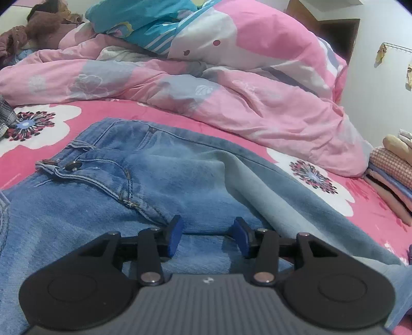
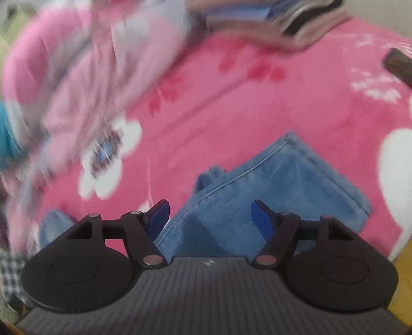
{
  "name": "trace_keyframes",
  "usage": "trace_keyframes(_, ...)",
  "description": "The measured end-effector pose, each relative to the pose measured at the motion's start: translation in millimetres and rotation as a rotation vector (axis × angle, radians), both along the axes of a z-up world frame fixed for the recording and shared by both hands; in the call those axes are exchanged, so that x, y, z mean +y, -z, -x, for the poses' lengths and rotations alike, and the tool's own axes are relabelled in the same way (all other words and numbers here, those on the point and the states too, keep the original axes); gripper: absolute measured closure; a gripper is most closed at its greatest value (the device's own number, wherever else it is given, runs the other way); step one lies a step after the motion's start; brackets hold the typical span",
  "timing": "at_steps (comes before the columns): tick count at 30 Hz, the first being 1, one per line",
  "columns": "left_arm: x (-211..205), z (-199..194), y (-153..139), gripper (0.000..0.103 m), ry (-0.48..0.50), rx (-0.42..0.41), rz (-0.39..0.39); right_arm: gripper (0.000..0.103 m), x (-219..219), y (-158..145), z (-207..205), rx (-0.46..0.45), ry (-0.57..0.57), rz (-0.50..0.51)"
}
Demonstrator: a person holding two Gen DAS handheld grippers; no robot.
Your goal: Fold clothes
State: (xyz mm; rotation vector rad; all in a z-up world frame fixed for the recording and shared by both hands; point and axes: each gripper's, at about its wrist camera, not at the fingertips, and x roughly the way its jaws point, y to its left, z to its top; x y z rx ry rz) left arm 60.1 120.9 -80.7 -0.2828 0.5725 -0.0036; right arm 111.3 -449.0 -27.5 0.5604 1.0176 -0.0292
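Note:
Blue jeans lie spread on the pink flowered bedsheet, waistband and button to the left, one leg folded across toward the right. My left gripper hovers low over the crotch seam, its blue pads apart with only flat denim showing between them. The right wrist view is blurred. In it, my right gripper stands open just above the hem end of a jeans leg, with nothing pinched between its fingers.
A rumpled pink duvet and a blue quilt fill the back of the bed. A stack of folded clothes sits at the right edge. A brown garment lies far left, and checked cloth is at the left edge.

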Motion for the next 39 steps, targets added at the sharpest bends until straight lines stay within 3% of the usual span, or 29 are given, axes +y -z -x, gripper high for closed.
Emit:
trace_keyframes(2,-0.3,-0.1,0.9,0.054,0.005,-0.005,0.002,0.032,10.9,6.7,-32.5,0.095,-0.011,0.033)
trace_keyframes(4,0.9,0.7,1.5,0.053,0.007,-0.007,0.013,0.024,25.0,16.6,-58.7,0.181,-0.04,0.084)
trace_keyframes(5,2.0,1.1,1.8,0.053,0.007,-0.009,0.021,0.018,36.0,23.0,-68.8,0.212,-0.088,0.138)
trace_keyframes(7,5.0,1.9,2.3,0.053,0.008,-0.012,0.042,0.019,58.8,32.2,-76.5,0.237,-0.199,0.283)
trace_keyframes(10,8.7,2.8,3.7,0.054,0.009,-0.018,0.071,0.037,79.3,30.2,-62.7,0.193,-0.282,0.427)
trace_keyframes(12,9.8,2.8,4.4,0.054,0.009,-0.02,0.081,0.067,78.9,24.4,-48.2,0.154,-0.275,0.45)
trace_keyframes(14,10.1,2.6,4.8,0.053,0.009,-0.02,0.083,0.086,73.3,16.5,-37.4,0.118,-0.24,0.419)
trace_keyframes(15,10.6,2.5,4.9,0.053,0.009,-0.021,0.087,0.092,69.0,10.0,-33.4,0.084,-0.219,0.386)
trace_keyframes(18,12.0,2.1,5.1,0.054,0.009,-0.022,0.096,0.094,67.8,-30.4,-13.4,-0.103,-0.182,0.327)
trace_keyframes(23,12.3,1.9,5.7,0.054,0.006,-0.023,0.099,0.095,63.5,-120.3,40.0,-0.495,-0.151,0.21)
trace_keyframes(26,12.3,2.4,6.5,0.054,0.004,-0.024,0.097,0.096,56.8,-141.5,89.0,-0.682,-0.155,0.209)
trace_keyframes(28,12.0,2.8,6.6,0.054,0.002,-0.025,0.094,0.096,39.9,-130.4,123.7,-0.758,-0.123,0.185)
trace_keyframes(31,10.6,2.8,6.3,0.054,0.001,-0.024,0.082,0.096,2.4,-83.2,154.5,-0.688,0.018,0.101)
trace_keyframes(34,8.1,2.9,5.6,0.054,0.0,-0.02,0.063,0.095,-35.8,-14.5,178.8,-0.542,0.166,0.018)
trace_keyframes(36,5.5,2.7,4.9,0.054,-0.001,-0.017,0.044,0.085,-52.5,22.1,190.1,-0.46,0.245,-0.025)
trace_keyframes(39,1.9,2.6,3.9,0.054,-0.003,-0.013,0.017,0.071,-70.1,46.0,207.6,-0.423,0.329,-0.086)
